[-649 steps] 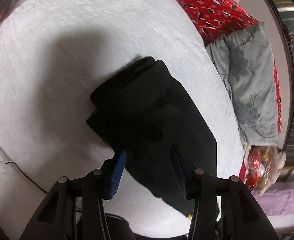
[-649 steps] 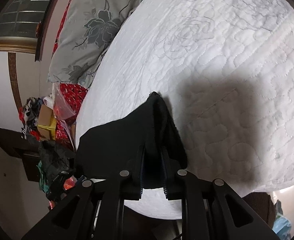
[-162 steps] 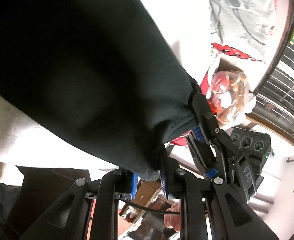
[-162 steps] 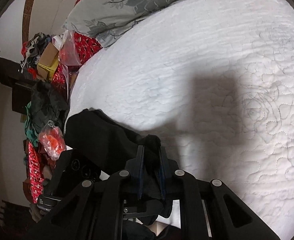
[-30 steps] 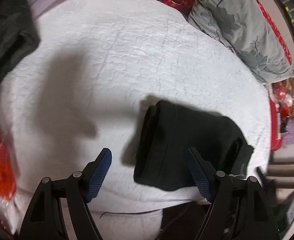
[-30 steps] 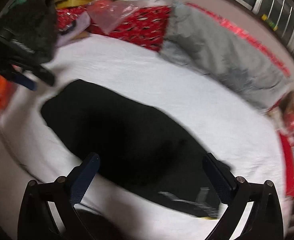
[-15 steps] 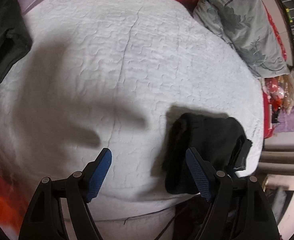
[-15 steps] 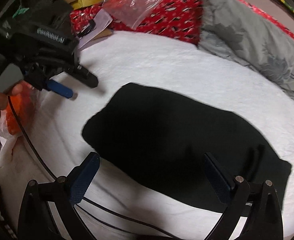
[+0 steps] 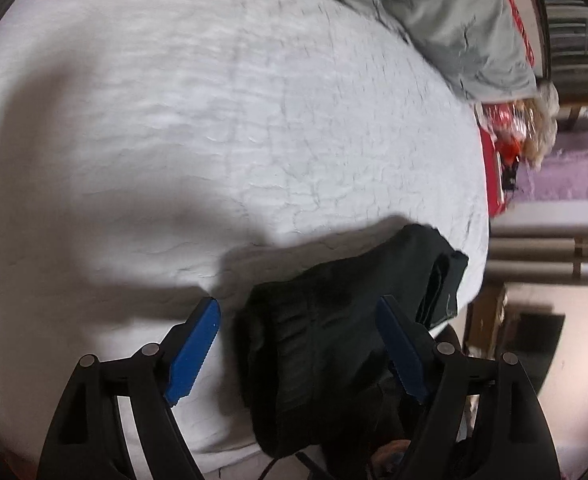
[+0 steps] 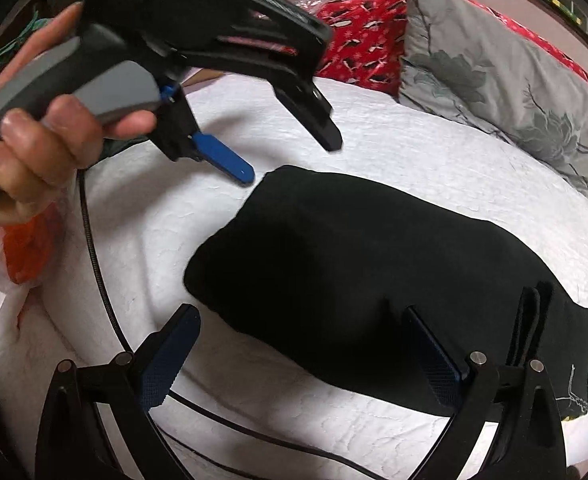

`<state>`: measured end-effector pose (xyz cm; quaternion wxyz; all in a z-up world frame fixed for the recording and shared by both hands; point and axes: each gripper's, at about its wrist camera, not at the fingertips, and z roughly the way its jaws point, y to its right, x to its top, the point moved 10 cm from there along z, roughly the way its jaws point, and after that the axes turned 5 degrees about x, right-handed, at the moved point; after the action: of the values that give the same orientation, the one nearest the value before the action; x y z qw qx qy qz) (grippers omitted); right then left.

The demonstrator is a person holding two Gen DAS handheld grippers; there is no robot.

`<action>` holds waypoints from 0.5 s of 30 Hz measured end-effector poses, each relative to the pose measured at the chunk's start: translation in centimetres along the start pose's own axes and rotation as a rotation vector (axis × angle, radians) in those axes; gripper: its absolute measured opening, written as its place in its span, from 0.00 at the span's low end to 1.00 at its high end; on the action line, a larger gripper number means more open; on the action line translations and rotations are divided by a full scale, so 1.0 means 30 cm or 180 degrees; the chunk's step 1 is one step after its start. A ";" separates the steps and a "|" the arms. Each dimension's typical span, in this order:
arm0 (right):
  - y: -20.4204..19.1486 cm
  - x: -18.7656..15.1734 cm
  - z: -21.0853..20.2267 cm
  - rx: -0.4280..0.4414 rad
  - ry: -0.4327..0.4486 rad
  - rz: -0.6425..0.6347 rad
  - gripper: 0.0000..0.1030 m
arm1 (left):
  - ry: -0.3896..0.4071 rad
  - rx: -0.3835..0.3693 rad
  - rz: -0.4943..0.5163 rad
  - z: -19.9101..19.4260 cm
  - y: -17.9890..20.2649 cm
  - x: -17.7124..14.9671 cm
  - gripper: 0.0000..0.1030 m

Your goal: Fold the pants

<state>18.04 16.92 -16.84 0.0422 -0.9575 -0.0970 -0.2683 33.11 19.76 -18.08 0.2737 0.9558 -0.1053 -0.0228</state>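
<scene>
The black pants [image 10: 357, 272] lie folded into a compact rectangle on the white quilted bed [image 10: 433, 152], near its front edge. They also show in the left wrist view [image 9: 333, 328], with the layered end to the right. My left gripper [image 9: 297, 344] is open and empty, its blue pads [image 9: 194, 344] spread above the pants' near end; it also shows in the right wrist view [image 10: 290, 160], held by a hand above the pants' left end. My right gripper [image 10: 301, 352] is open and empty, hovering over the pants' front edge.
A grey floral pillow [image 10: 505, 76] and red patterned bedding [image 10: 361, 36] lie at the far side of the bed. A black cable [image 10: 94, 264] trails over the bed's left front. Red and orange plastic bags [image 10: 26, 256] sit at the left. Clutter [image 9: 525, 136] stands beyond the bed's right edge.
The left gripper has swung closer to the pants and now hovers over their end. The right gripper has shifted left along the pants. Both stay open.
</scene>
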 end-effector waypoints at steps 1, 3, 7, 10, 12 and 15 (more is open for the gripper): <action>0.000 0.001 0.002 -0.0010 0.0000 0.0021 0.98 | -0.0073 -0.0020 0.0022 0.018 0.006 -0.002 0.78; -0.005 0.008 0.011 -0.0030 -0.0007 0.0021 0.98 | -0.0147 -0.0006 0.0085 0.041 0.010 -0.005 0.78; -0.046 0.010 0.030 -0.0048 -0.0020 -0.0020 0.98 | -0.0189 -0.0024 0.0127 0.051 0.014 0.022 0.78; -0.088 0.014 0.048 -0.0111 -0.0029 -0.0101 0.98 | -0.0249 -0.0012 0.0181 0.066 0.014 0.040 0.79; -0.107 0.025 0.064 -0.0199 -0.0008 -0.0144 0.95 | -0.0265 -0.0007 0.0212 0.071 0.021 0.044 0.80; -0.125 0.032 0.106 -0.0294 -0.0088 -0.0175 0.78 | -0.0273 -0.0026 0.0228 0.077 0.027 0.052 0.81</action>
<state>19.66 21.16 -18.93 -0.0108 -0.9590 -0.1113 -0.2604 34.24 17.56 -19.61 0.2735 0.9484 -0.1510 -0.0543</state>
